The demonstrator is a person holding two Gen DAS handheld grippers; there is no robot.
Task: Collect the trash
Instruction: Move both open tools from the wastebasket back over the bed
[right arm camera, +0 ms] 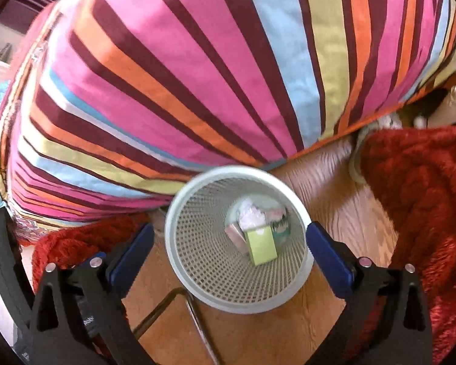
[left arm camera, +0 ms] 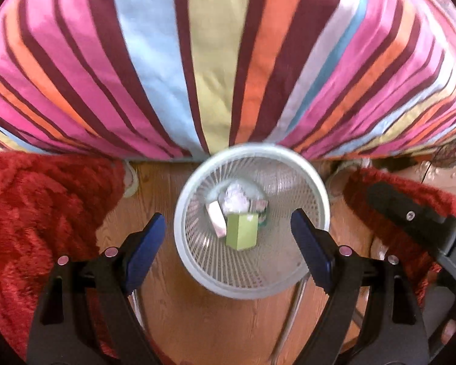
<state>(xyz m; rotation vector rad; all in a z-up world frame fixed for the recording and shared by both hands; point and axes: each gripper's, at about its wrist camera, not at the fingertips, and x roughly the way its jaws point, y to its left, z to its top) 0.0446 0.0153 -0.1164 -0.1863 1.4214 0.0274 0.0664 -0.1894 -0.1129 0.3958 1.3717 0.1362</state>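
A white mesh wastebasket (left arm camera: 313, 188) (right arm camera: 197, 261) stands on the wooden floor right below both grippers. Inside lie a green box (left arm camera: 242, 231) (right arm camera: 262, 247), a pale pink box (left arm camera: 216, 217) (right arm camera: 235, 233), crumpled white plastic (left arm camera: 235, 199) (right arm camera: 252, 216) and a green-and-white packet (right arm camera: 279, 224). My left gripper (left arm camera: 228, 231) hangs open above the basket, with nothing between its blue pads (left arm camera: 144, 245). My right gripper (right arm camera: 228, 248) is open wide as well, its blue pads (right arm camera: 329, 257) on either side of the basket's mouth, holding nothing.
A bed with a striped cover (left arm camera: 215, 54) (right arm camera: 197, 70) rises just behind the basket. Red shaggy rugs (left arm camera: 36, 213) (right arm camera: 422, 200) lie on the floor left and right. Thin metal legs (left arm camera: 291, 313) (right arm camera: 197, 313) cross the wooden floor (left arm camera: 197, 319) near the basket. The other gripper's body (left arm camera: 440, 237) shows at right.
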